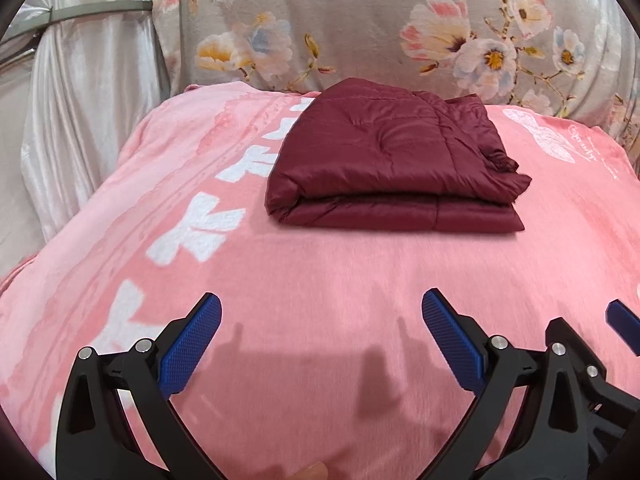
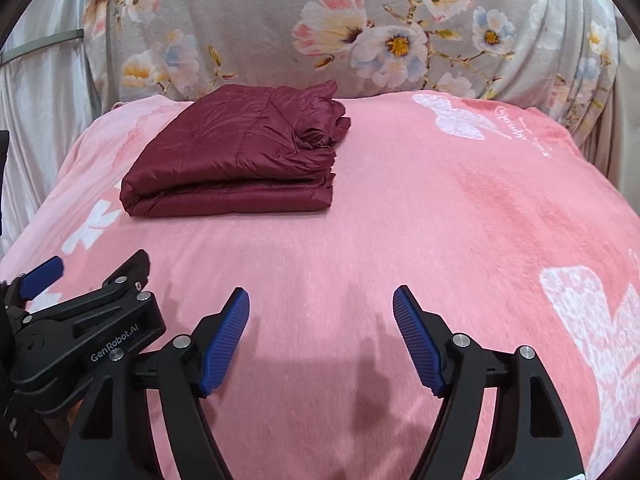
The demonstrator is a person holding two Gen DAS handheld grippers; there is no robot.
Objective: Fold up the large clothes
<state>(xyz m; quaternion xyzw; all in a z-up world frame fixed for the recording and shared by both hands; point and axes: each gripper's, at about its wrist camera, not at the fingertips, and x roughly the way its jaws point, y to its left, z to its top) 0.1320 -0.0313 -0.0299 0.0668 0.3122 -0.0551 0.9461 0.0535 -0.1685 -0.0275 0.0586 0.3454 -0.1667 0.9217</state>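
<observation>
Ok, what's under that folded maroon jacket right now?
The folded maroon jacket lies straight on the pink blanket, which spreads out on all sides of it. Nothing else shows beneath its edges. What the blanket covers, and anything tucked inside the folds, cannot be seen.

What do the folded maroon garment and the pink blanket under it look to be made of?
Folded maroon garment: likely thin synthetic shell, nylon or polyester, padded; slight sheen, stitched quilting lines, puffy layers. Pink blanket: probably plush fleece; matte, fuzzy nap with brushed streaks and white printed shapes.
</observation>
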